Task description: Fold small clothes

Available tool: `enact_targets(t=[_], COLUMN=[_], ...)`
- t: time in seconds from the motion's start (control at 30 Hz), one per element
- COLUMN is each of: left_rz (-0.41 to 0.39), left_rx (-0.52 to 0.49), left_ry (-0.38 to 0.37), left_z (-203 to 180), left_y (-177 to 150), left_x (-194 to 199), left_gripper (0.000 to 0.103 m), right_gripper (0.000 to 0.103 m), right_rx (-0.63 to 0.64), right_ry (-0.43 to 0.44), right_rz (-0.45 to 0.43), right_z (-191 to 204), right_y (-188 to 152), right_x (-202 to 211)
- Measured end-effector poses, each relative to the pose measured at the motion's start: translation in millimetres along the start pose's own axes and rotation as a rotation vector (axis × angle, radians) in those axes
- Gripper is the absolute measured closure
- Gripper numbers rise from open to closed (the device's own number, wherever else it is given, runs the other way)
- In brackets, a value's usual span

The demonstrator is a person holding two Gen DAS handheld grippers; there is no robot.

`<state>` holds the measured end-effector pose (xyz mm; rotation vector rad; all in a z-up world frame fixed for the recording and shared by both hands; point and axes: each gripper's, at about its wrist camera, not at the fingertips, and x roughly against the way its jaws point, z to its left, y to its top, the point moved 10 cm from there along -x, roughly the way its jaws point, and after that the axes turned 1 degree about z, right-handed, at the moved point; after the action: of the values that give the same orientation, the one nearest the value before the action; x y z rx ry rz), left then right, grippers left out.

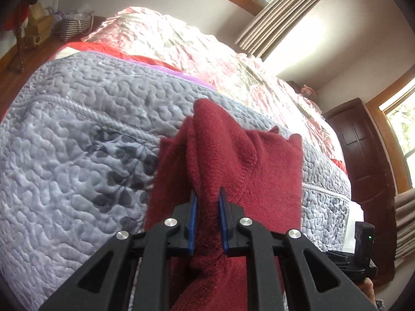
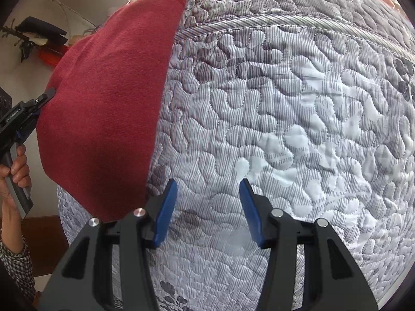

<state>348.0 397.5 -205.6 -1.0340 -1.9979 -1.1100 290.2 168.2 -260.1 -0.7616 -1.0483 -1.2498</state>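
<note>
The left gripper (image 1: 208,199) clamps a dark red fleece garment (image 1: 233,160) between its blue pads (image 1: 193,223), the cloth bunched in the narrow gap and rising in soft folds through the centre of the left wrist view. The same garment (image 2: 103,98) fills the upper left of the right wrist view, hanging as a broad red sheet in front of the grey quilted bedspread (image 2: 285,103), its lower edge dropping to just beside the right gripper's left finger. At the left edge of that frame, the tip of the left gripper (image 2: 48,94) bites the garment's side, with a hand (image 2: 16,165) wrapped around the handle and a checked sleeve (image 2: 15,264) below it.

The right gripper (image 2: 208,194) stands with its blue pads (image 2: 166,215) spread wide apart and nothing between them, pointed at the bedspread, low in the frame.

In the left wrist view the bedspread (image 1: 77,129) runs across the left and centre, with a pink floral cover (image 1: 186,44) (bright with window glare) beyond it toward the top. Beige curtains (image 1: 282,7) hang at upper right, a dark wooden door (image 1: 363,150) stands at right, and a striped basket (image 1: 72,26) sits at upper left. At lower right, part of the right gripper's body (image 1: 363,243) shows with a small green light.
</note>
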Motion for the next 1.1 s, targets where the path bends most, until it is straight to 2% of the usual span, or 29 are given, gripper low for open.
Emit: enact_targets(t=[0.1, 0.17, 0.27, 0.37, 0.43, 0.47, 0.57, 0.7, 0.8, 0.83, 0.87, 0.9, 0.97, 1.03, 1.1], left_rz=[0.064, 0.082, 0.056, 0.053, 0.072, 0.089, 0.122, 0.182, 0.216, 0.224, 0.226, 0.229, 0.236, 0.229, 0.22], left_rx=[0.034, 0.052, 0.088, 0.086, 0.05, 0.039, 0.027, 0.005, 0.01, 0.014, 0.014, 0.016, 0.053, 0.079, 0.055], left_ry=[0.05, 0.039, -0.008, -0.027, -0.018, -0.017, -0.01, 0.002, 0.0, 0.003, 0.013, 0.016, -0.003, -0.044, -0.064], left_z=[31, 39, 34, 30, 29, 29, 32, 33, 37, 38, 39, 40, 42, 36, 29], left_y=[-12, -20, -19, -20, -27, -33, -54, -89, -112, -116, -119, -121, -119, -115, -113], left_x=[-20, -28, -22, -9, -1, 3, 13, 16, 13, 10, 7, 5, 2, 8, 14], left_gripper=[0.088, 0.087, 0.083, 0.065, 0.06, 0.053, 0.049, 0.042, 0.046, 0.048, 0.059, 0.07, 0.079, 0.086, 0.087], right_gripper=[0.053, 0.053, 0.052, 0.047, 0.044, 0.042, 0.036, 0.036, 0.038, 0.048, 0.069, 0.075, 0.082, 0.086, 0.087], right_rx=[-0.003, 0.002, 0.016, 0.024, 0.028, 0.032, 0.064, 0.07, 0.038, 0.027, 0.013, -0.007, -0.021, -0.009, 0.007], right_ry=[0.004, 0.009, 0.025, 0.068, 0.096, 0.114, 0.129, 0.091, 0.098, 0.111, 0.139, 0.162, 0.171, 0.193, 0.207], right_rz=[0.006, 0.007, 0.004, -0.009, -0.012, -0.005, 0.028, 0.091, 0.132, 0.143, 0.149, 0.153, 0.142, 0.11, 0.066], right_z=[6, 14, 28, 53, 70, 80, 114, 132, 139, 143, 148, 151, 159, 167, 173], right_y=[0, -1, -2, 2, 4, 3, 3, -8, -12, -13, -13, -15, -12, -7, -4], right_x=[-4, -5, -2, 4, 5, 3, -9, -41, -63, -69, -74, -77, -75, -61, -44])
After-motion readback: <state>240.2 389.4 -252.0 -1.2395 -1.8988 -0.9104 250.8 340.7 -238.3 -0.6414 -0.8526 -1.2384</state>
